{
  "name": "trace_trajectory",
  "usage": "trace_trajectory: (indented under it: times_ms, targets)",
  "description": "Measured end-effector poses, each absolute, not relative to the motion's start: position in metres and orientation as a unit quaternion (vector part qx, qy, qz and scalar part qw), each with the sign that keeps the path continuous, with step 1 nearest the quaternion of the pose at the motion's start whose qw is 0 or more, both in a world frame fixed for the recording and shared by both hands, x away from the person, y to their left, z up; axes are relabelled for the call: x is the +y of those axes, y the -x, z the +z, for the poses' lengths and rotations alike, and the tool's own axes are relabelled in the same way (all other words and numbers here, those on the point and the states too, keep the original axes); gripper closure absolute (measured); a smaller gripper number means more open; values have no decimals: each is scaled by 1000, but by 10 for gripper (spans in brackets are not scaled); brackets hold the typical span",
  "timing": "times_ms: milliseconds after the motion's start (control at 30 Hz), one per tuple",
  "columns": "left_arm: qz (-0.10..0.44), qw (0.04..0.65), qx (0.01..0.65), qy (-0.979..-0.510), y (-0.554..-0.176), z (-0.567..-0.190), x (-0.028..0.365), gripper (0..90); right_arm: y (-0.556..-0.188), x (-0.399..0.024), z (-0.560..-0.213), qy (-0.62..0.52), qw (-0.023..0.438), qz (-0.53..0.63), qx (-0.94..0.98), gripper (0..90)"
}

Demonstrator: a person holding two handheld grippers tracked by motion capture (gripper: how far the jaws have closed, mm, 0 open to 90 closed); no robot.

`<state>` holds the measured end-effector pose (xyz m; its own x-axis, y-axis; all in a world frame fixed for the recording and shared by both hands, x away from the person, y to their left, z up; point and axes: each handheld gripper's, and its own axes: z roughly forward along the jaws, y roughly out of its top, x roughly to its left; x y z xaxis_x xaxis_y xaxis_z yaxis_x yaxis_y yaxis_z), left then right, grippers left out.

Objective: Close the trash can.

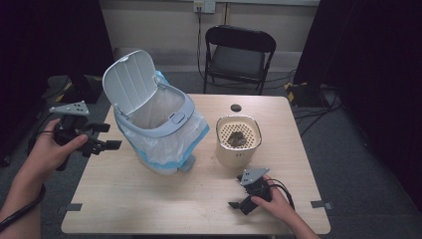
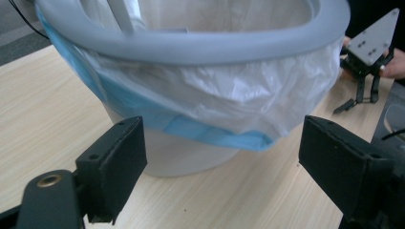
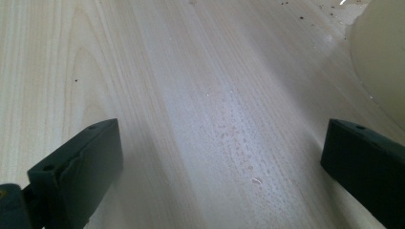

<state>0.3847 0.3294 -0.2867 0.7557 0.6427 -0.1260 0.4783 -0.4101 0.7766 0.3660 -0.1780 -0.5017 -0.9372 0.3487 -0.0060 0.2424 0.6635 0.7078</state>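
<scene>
Trash bin (image 1: 157, 124) stands on the left half of the bench (image 1: 149, 199), lid (image 1: 130, 79) swung up and open, w/ a white bag (image 2: 229, 90) folded over its grey rim (image 2: 200, 47) and a blue band below the bag.

Left claw (image 1: 107, 137) is released: both jaws stand wide apart, nothing between them. It is held in the air by the left hand (image 1: 47, 152), just beside the bin's left side, jaws pointing at the bin. In the left gripper view the bin wall and bag are in front of the jaws but apart from them, no contact.

Right claw (image 1: 240, 203) is also released, jaws wide, nothing held. It rests low at the front right of the bench in the right hand (image 1: 278, 201). The right gripper view shows bare wood w/ small water drops between the jaws.

Near the right claw, toward the back, stands a cream container (image 1: 238, 141) w/ a perforated top and a dark lump on it. Its curved side is at the right gripper view's top right corner.

Behind the bench is a black folding chair (image 1: 239, 55).
</scene>
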Motion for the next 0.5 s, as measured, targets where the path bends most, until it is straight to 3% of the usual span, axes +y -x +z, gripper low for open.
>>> trace_trajectory:
  times_ms: [500]
  targets:
    - [117,435,340,-826,-397,-260,329,158,-366,-178,-502,-162,70,376,909,0]
